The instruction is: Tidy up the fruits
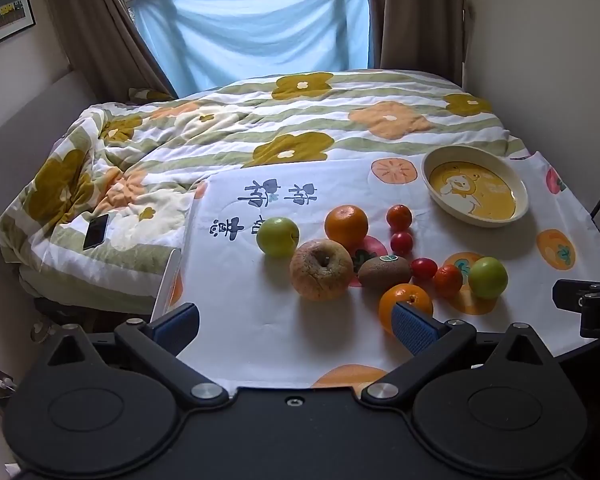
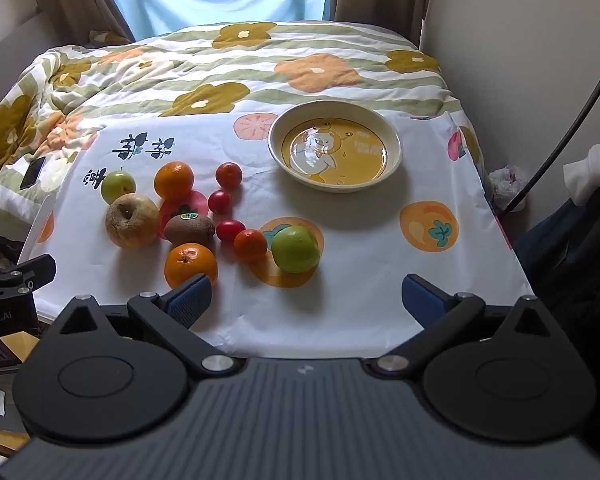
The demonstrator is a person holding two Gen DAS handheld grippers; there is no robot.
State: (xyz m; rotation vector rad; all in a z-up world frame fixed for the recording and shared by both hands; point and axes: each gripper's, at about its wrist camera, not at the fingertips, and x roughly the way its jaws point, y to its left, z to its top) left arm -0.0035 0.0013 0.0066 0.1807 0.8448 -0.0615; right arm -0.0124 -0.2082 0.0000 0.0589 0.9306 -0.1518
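Fruit lies scattered on a white printed cloth (image 2: 340, 304): a big yellowish apple (image 1: 321, 270) (image 2: 132, 221), a kiwi (image 1: 385, 271) (image 2: 189, 228), two oranges (image 1: 346, 222) (image 2: 191, 265), two green apples (image 1: 277, 236) (image 2: 296, 249), and several small red fruits (image 2: 220, 201). A cream bowl with a yellow bear picture (image 1: 475, 186) (image 2: 335, 146) stands empty at the far right. My left gripper (image 1: 296, 324) hangs open at the cloth's near edge, its right pad in front of the near orange (image 1: 406, 300). My right gripper (image 2: 306, 300) is open too, below the green apple.
The cloth covers a small table against a bed with a flowered quilt (image 1: 260, 120). A dark phone (image 1: 96, 231) lies on the quilt at left. A wall stands close on the right, and a person's white sleeve (image 2: 588, 172) shows there. Curtains and a blue sheet hang beyond.
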